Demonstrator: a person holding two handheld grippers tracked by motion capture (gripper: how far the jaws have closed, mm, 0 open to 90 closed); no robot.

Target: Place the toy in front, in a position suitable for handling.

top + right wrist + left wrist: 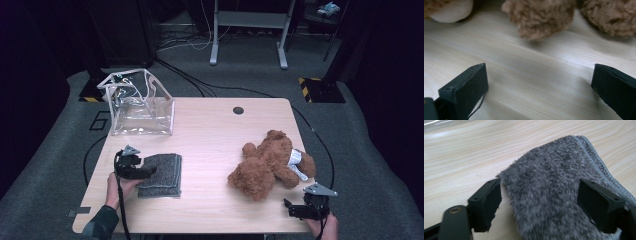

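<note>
A folded grey fleecy towel (162,175) lies on the left front of the wooden table (215,135). My left gripper (150,172) lies low at the towel's left edge, pointing right. In the left gripper view the towel (544,170) runs between the jaws of this gripper (539,192), which stand apart without pressing on it. A brown teddy bear (270,162) with a white tag lies at the right. My right gripper (292,209) rests near the front right corner, just in front of the bear. In its own view, bare wood lies between that gripper's (539,82) wide-open jaws, with the bear's fur (541,17) beyond.
A clear plastic bag (140,105) with white trim stands open at the table's back left corner. A round cable hole (238,110) sits near the back edge. Bare wood stretches between towel and bear. Cables and a desk frame (248,30) are on the floor behind.
</note>
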